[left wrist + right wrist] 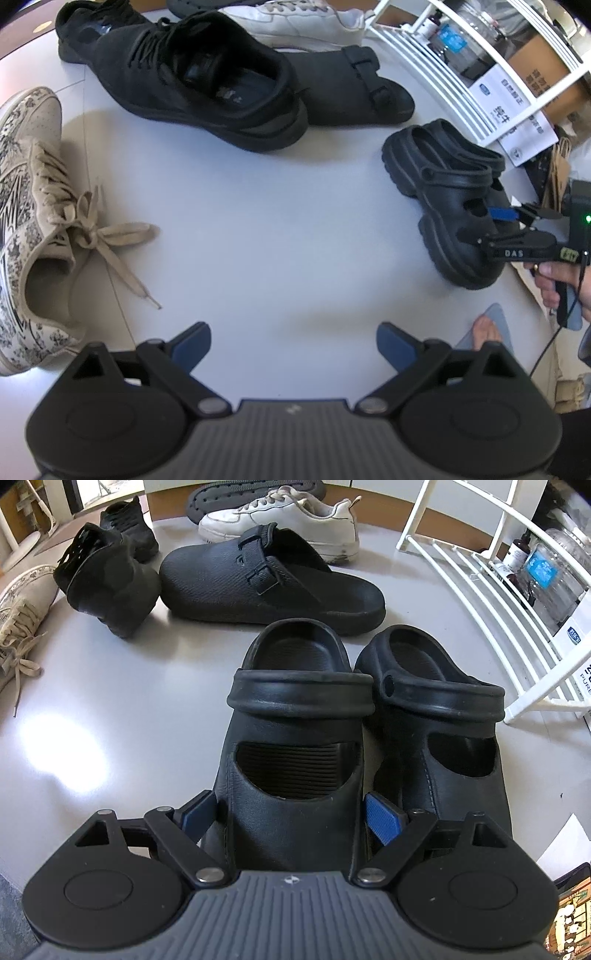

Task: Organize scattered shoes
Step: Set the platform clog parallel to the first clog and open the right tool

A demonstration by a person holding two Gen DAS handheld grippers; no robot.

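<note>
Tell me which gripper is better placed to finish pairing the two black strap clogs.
Right. The right gripper already straddles the toe of the left-hand clog, which sits beside its mate. The left gripper hovers open over bare floor, away from the pair.

My left wrist view: steep down on pale grey floor (258,229), mid-distance. My right wrist view: close over pair of black rubber clogs (295,709). Both share clogs, black suede sneaker (192,77).

Both grippers are chunky black plastic: left gripper (293,345) and right gripper (291,812) have blue pads, silver pivot screws, ribbed grey bodies. "DAS" lettering, green LED, black cable.
</note>
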